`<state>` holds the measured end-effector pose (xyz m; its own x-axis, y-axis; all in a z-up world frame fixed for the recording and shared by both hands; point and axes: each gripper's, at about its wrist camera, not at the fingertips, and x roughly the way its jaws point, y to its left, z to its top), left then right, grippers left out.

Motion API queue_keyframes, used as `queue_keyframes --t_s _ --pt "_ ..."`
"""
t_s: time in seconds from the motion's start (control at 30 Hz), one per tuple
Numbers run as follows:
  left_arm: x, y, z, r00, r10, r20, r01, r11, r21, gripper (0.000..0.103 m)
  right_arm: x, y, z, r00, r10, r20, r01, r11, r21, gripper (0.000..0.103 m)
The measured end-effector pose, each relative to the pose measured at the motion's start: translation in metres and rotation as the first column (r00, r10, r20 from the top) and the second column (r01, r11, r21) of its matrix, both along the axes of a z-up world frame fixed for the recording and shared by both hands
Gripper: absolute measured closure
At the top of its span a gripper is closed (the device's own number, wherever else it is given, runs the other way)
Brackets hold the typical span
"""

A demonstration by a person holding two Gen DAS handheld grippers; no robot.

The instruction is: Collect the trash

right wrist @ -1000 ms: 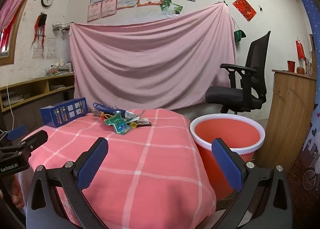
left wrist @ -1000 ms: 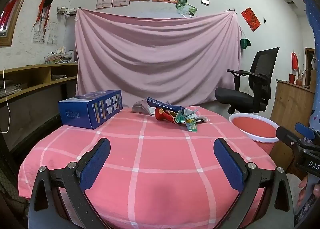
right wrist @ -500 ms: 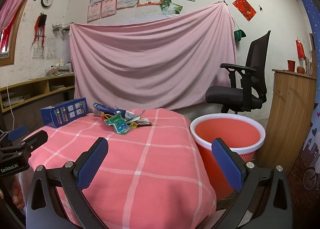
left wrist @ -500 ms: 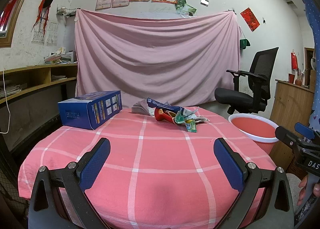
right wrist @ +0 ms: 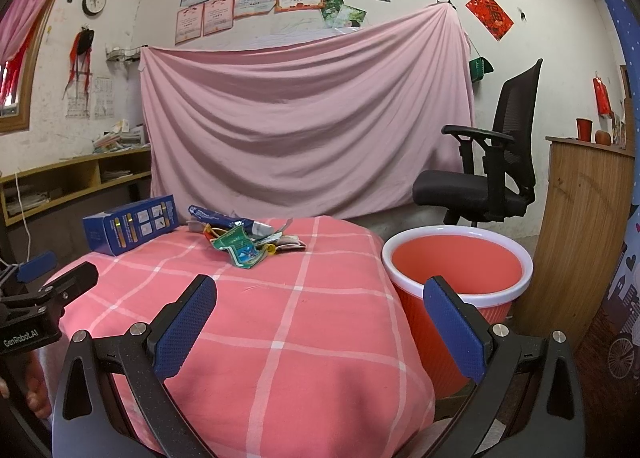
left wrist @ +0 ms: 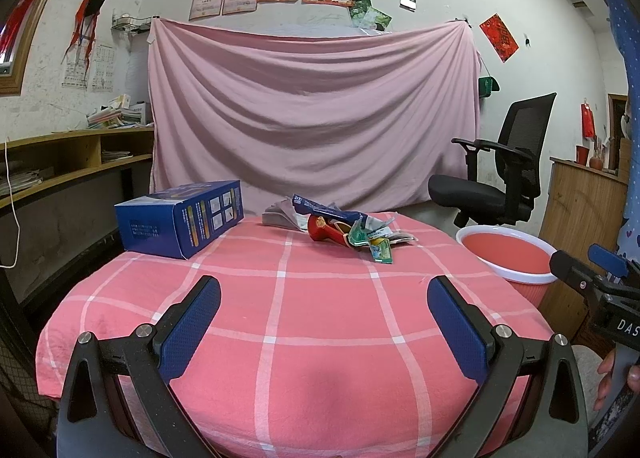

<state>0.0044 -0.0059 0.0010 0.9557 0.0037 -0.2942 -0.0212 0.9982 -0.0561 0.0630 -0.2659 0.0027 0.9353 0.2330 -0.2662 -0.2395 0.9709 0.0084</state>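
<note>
A heap of crumpled wrappers [left wrist: 348,230] [right wrist: 244,238], red, green and blue, lies at the far middle of the table with the pink checked cloth [left wrist: 288,318] [right wrist: 280,318]. A red bin with a white rim [left wrist: 508,258] [right wrist: 456,270] stands on the floor at the table's right side. My left gripper [left wrist: 324,286] hovers open over the near part of the table, nothing between its fingers. My right gripper [right wrist: 320,286] is open too, near the table's right edge, well short of the wrappers. Each gripper shows at the edge of the other's view.
A blue carton [left wrist: 180,218] [right wrist: 128,224] lies on the table's far left. A black office chair [left wrist: 496,178] [right wrist: 480,178] stands behind the bin. A wooden counter [right wrist: 588,226] is on the right, shelves [left wrist: 60,162] on the left, a pink sheet [left wrist: 312,118] on the back wall.
</note>
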Motion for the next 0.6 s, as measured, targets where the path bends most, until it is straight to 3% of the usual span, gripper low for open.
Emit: queue_keyframes --t_s 0.6 --pt "-0.0016 -0.0025 0.0003 1.000 -0.004 -0.001 0.004 1.000 0.004 0.002 0.0005 0.0003 -0.0010 1.000 0.000 -0.002 0.000 1.000 0.002 0.000"
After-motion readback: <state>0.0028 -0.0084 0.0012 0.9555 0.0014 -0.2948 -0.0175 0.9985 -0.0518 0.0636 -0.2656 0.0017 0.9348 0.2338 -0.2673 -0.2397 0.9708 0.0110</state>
